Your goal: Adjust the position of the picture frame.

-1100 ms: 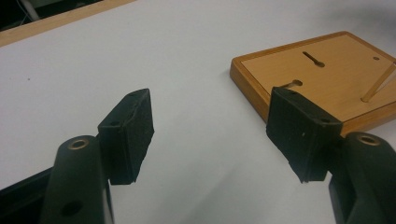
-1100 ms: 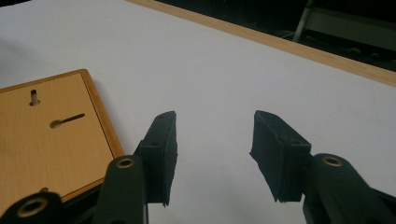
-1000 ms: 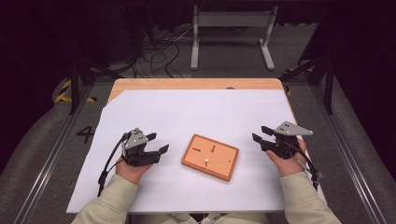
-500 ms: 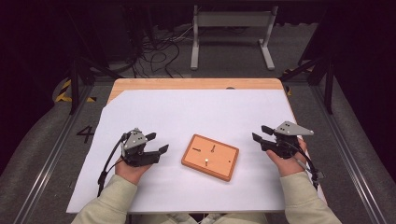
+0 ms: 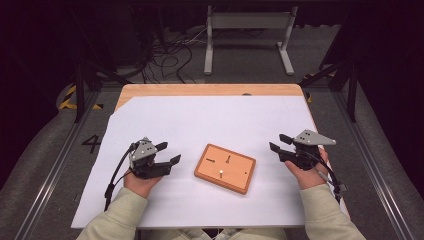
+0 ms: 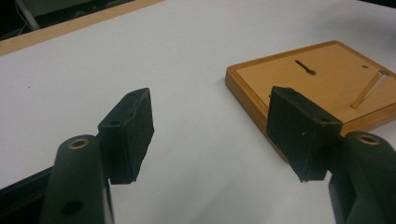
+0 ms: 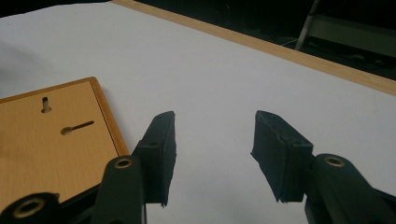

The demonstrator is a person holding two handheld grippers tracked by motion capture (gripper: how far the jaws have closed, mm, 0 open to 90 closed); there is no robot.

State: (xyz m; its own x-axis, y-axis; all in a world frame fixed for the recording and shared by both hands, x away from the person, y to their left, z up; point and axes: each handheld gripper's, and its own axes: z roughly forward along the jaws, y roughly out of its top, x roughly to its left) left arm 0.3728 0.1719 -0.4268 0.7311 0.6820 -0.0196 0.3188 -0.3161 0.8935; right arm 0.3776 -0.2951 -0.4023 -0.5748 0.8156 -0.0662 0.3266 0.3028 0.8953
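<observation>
I see both forearms in pale sleeves coming in from the bottom of the high view, hands low over the white sheet point(image 5: 210, 120) that covers the wooden table point(image 5: 200, 90). Left gripper point(image 5: 166, 153) sits left of centre, jaws pointing right toward the wooden board point(image 5: 225, 168), cable trailing back along the wrist. Right gripper point(image 5: 279, 143) sits well to the right, jaws pointing left toward the same board, grey three-cornered plate on top. Board lies flat between the two, near mid-table, turned slightly; neither gripper touches it.

Left gripper view: jaws of the left gripper point(image 6: 212, 135) stand wide apart, nothing between them, just white sheet. The board point(image 6: 327, 79) is just beyond the right-hand jaw. Here I make out a raised rim, a keyhole slot point(image 6: 306, 67) and a thin metal pin point(image 6: 370, 88) rising from the face; from above that pin is just a pale dot.

Right gripper view: jaws of the right gripper point(image 7: 212, 156) also spread, empty. Board point(image 7: 51, 140) sits off to the left of the jaws, two keyhole slots visible, one upright point(image 7: 45, 104), one slanted point(image 7: 77, 127). Table's wooden edge point(image 7: 280, 49) runs behind.
</observation>
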